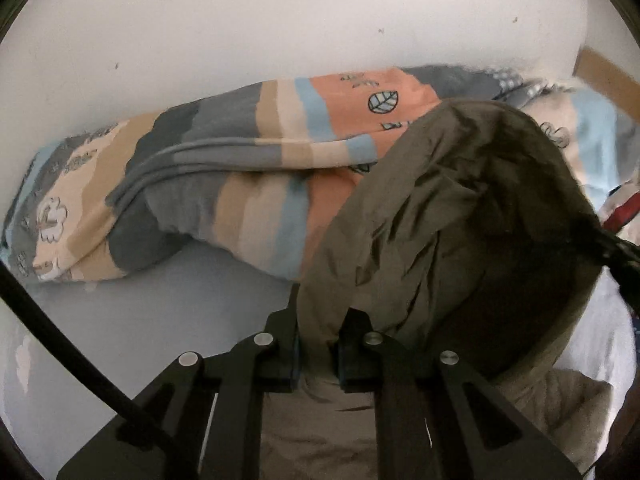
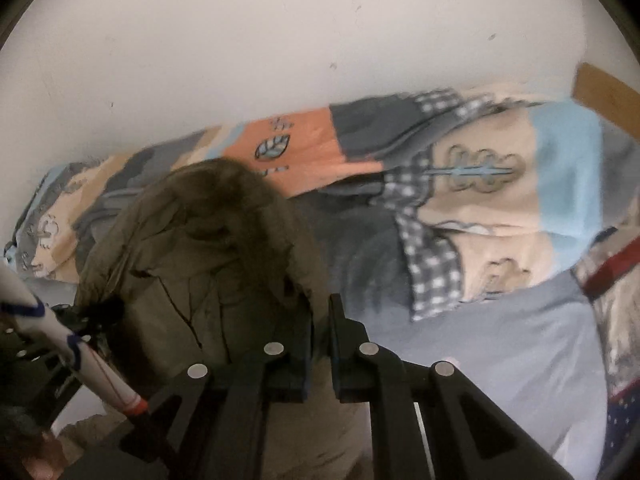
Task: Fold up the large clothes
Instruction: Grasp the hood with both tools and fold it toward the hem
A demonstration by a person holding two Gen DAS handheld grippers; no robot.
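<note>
A large olive-brown garment (image 1: 460, 208) bulges up over the bed, crumpled and hanging in folds. My left gripper (image 1: 318, 336) is shut on its lower edge, with cloth pinched between the black fingers. At the right edge of the left wrist view the garment is drawn to a point where the right gripper's dark fingers (image 1: 618, 246) hold it. In the right wrist view the same garment (image 2: 192, 248) hangs left of centre, and my right gripper (image 2: 320, 332) is shut on a fold of it. A white sleeve (image 2: 68, 340) with blue and red trim crosses the lower left.
A rolled quilt (image 1: 248, 152) striped in grey, tan, orange and blue lies along the white wall (image 1: 280, 20). A pale blue-grey sheet (image 2: 500, 340) covers the bed. A wooden board (image 2: 604, 92) shows at the far right, with a red-banded cloth (image 2: 612, 264) below it.
</note>
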